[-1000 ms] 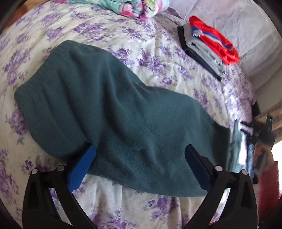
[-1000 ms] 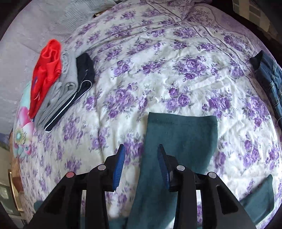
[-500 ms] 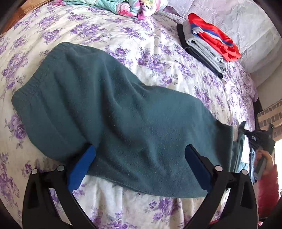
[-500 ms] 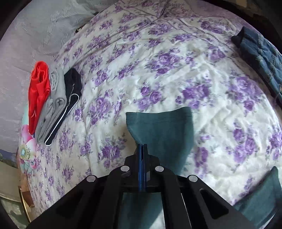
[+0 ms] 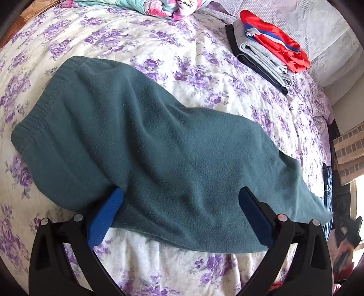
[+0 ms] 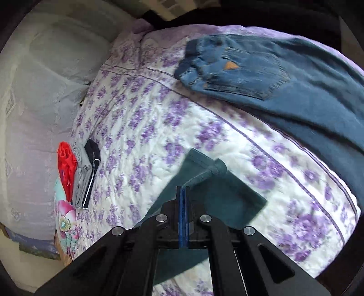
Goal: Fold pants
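Dark green fleece pants (image 5: pixel 159 145) lie folded lengthwise across the floral bedspread, waistband at the left. My left gripper (image 5: pixel 179 211) is open and empty, its blue pads spread over the near edge of the pants. My right gripper (image 6: pixel 183 200) is shut on the hem end of the pants' legs (image 6: pixel 204 182) and holds it lifted above the bed; the cuff droops past the fingers. In the left wrist view the leg end rises off the bed at the far right (image 5: pixel 314 200).
A stack of folded clothes, red on top of grey and black, (image 5: pixel 268 50) lies at the far side of the bed, also in the right wrist view (image 6: pixel 77 175). Blue jeans (image 6: pixel 261 75) lie at the right. A flowered blanket (image 5: pixel 145 6) lies at the back left.
My right gripper closed on the leg hem and lifted it off the bed. The leg end has risen at the right of the left wrist view. The left gripper stayed open.
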The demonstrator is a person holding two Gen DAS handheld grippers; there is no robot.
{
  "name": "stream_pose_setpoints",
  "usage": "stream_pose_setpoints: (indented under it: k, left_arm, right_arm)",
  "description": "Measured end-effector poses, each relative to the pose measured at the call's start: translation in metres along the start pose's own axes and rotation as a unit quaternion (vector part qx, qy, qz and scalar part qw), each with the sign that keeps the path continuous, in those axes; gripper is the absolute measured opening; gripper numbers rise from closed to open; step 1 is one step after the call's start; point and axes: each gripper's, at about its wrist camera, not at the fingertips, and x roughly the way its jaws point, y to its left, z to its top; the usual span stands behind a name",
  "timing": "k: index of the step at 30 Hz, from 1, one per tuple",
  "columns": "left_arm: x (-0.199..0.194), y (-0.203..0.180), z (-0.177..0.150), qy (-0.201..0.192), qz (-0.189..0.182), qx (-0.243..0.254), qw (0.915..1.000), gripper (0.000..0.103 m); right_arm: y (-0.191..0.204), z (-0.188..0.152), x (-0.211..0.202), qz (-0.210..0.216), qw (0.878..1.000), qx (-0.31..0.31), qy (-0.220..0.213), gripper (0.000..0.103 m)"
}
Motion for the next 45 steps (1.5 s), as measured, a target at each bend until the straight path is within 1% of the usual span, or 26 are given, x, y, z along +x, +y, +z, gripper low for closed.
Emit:
stream_pose_setpoints:
  k: [2, 5, 8, 12, 14, 15, 17, 18, 19, 20, 21, 23, 24, 25, 26, 27, 28, 29, 30, 32, 34, 37, 40, 43, 44, 45]
  left_arm:
    - [0.001, -0.002, 0.001, 0.004, 0.006, 0.005, 1.0, 0.099]
    - [0.002, -0.004, 0.001, 0.009, 0.012, 0.011, 0.9998, 0.099]
    - [0.002, -0.004, 0.001, 0.011, 0.009, 0.012, 0.9998, 0.099]
    - [0.001, -0.003, 0.001, 0.012, 0.006, 0.008, 0.9999, 0.099]
    - [0.0, -0.002, 0.001, 0.011, 0.004, 0.006, 0.9999, 0.099]
    - [0.0, -0.002, 0.001, 0.01, 0.005, 0.006, 0.9999, 0.099]
    - [0.0, -0.004, 0.0, 0.01, 0.008, 0.008, 0.9999, 0.099]
    - [0.0, -0.004, 0.0, 0.01, 0.008, 0.01, 0.9999, 0.099]
    - [0.0, -0.005, -0.001, 0.01, 0.009, 0.011, 0.9998, 0.099]
    - [-0.001, -0.005, -0.001, 0.011, 0.008, 0.012, 0.9998, 0.099]
    - [-0.001, -0.005, -0.001, 0.012, 0.007, 0.012, 0.9998, 0.099]
    - [-0.005, -0.004, -0.001, 0.012, 0.002, 0.006, 0.9999, 0.098]
    - [-0.008, -0.004, -0.001, 0.01, -0.002, 0.0, 0.9999, 0.098]
    - [-0.014, -0.003, -0.001, 0.005, -0.018, -0.012, 0.9998, 0.098]
    - [-0.019, -0.002, -0.001, 0.0, -0.046, -0.024, 0.9987, 0.098]
    - [-0.021, -0.001, -0.001, 0.0, -0.074, -0.035, 0.9967, 0.098]
    - [-0.022, -0.002, -0.001, 0.001, -0.087, -0.04, 0.9954, 0.098]
    - [-0.022, -0.004, -0.001, 0.004, -0.095, -0.04, 0.9947, 0.098]
    - [-0.021, -0.008, -0.002, 0.007, -0.097, -0.033, 0.9947, 0.098]
    - [-0.016, -0.02, -0.004, 0.012, -0.088, -0.005, 0.9961, 0.098]
    - [-0.009, -0.032, -0.008, 0.026, -0.067, 0.026, 0.9971, 0.098]
    - [0.011, -0.032, -0.016, 0.067, -0.02, 0.035, 0.9969, 0.098]
    - [0.006, -0.027, -0.021, 0.048, -0.033, 0.025, 0.998, 0.098]
    - [0.006, -0.021, -0.024, 0.037, -0.047, 0.017, 0.9981, 0.098]
    - [0.006, -0.021, -0.025, 0.034, -0.046, 0.018, 0.9982, 0.098]
    - [0.008, -0.023, -0.026, 0.031, -0.039, 0.024, 0.9985, 0.098]
  right_arm:
    - [-0.019, -0.008, 0.013, -0.003, 0.999, 0.027, 0.017, 0.002]
    - [-0.031, -0.02, 0.023, -0.012, 0.999, 0.044, 0.024, 0.002]
    - [-0.029, -0.023, 0.02, -0.005, 0.999, 0.042, 0.017, 0.002]
    - [-0.016, -0.02, 0.0, 0.011, 1.0, 0.024, -0.004, 0.002]
    - [-0.015, -0.021, -0.001, -0.015, 1.0, -0.009, -0.004, 0.002]
    - [-0.021, -0.022, 0.004, -0.03, 0.999, -0.011, 0.003, 0.002]
    - [-0.047, -0.027, 0.017, -0.055, 0.998, 0.023, 0.025, 0.001]
    - [-0.057, -0.03, 0.021, -0.041, 0.998, 0.04, 0.034, 0.0]
    - [-0.062, -0.031, 0.017, -0.03, 0.998, 0.051, 0.032, 0.0]
    - [-0.063, -0.03, 0.012, -0.029, 0.997, 0.06, 0.028, 0.0]
    - [-0.059, -0.028, 0.003, -0.036, 0.998, 0.057, 0.016, 0.004]
    - [-0.038, -0.025, -0.014, -0.06, 0.998, 0.012, -0.031, 0.005]
    - [-0.018, -0.023, -0.019, -0.048, 0.997, -0.03, -0.044, 0.006]
    - [0.0, -0.023, -0.017, -0.027, 0.997, -0.064, -0.036, 0.006]
    - [0.027, -0.025, -0.008, 0.005, 0.994, -0.106, -0.011, 0.006]
    - [0.058, -0.033, 0.005, 0.04, 0.988, -0.15, 0.019, 0.006]
    - [0.086, -0.043, 0.019, 0.07, 0.979, -0.188, 0.046, 0.006]
    - [0.114, -0.055, 0.035, 0.095, 0.967, -0.223, 0.074, 0.006]
    - [0.149, -0.074, 0.057, 0.119, 0.95, -0.265, 0.114, 0.006]
    - [0.204, -0.11, 0.094, 0.143, 0.921, -0.326, 0.161, 0.006]
    - [0.255, -0.144, 0.128, 0.15, 0.892, -0.382, 0.189, 0.006]
    - [0.31, -0.181, 0.17, 0.146, 0.865, -0.428, 0.218, 0.006]
    - [0.34, -0.209, 0.208, 0.12, 0.851, -0.454, 0.235, 0.006]
    - [0.337, -0.223, 0.235, 0.096, 0.847, -0.448, 0.268, 0.006]
    - [0.332, -0.227, 0.238, 0.101, 0.846, -0.437, 0.288, 0.006]
    - [0.326, -0.23, 0.24, 0.117, 0.844, -0.418, 0.316, 0.006]
